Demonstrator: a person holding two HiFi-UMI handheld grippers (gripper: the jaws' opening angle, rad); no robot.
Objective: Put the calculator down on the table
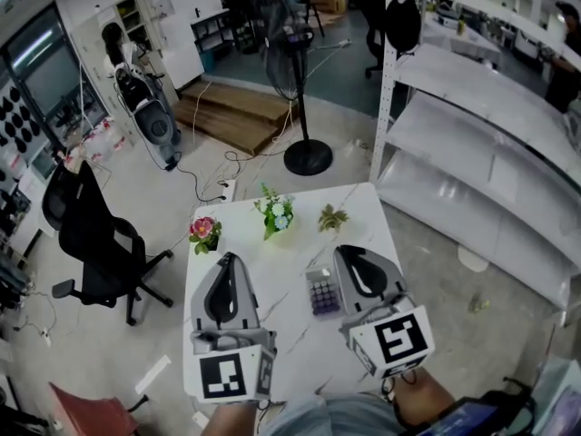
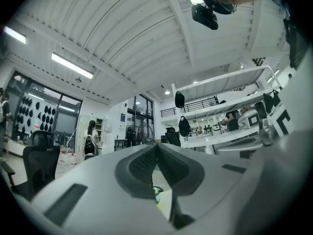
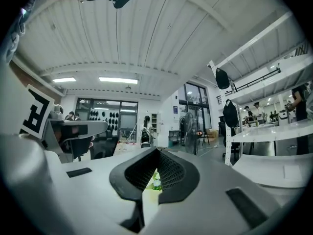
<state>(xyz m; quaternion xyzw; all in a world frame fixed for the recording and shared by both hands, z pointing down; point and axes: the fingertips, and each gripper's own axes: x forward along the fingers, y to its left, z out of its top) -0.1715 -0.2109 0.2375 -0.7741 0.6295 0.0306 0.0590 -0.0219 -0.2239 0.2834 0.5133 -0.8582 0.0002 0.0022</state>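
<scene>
Two claws, both closed and empty, are held over the white tabletop (image 1: pixel 289 330). We see the left claw (image 1: pixel 228 260) with its jaws together at the tips and nothing between them. The right claw (image 1: pixel 349 253) likewise has its jaws pressed together on nothing. The calculator (image 1: pixel 322 292) lies flat on the tabletop between the two claws, nearer the right one, gripped by neither. Along the far edge we note a pink-flowered plant (image 1: pixel 204 232), a white-flowered plant (image 1: pixel 274 214) and a small green plant (image 1: pixel 332 217), all apart from the calculator.
</scene>
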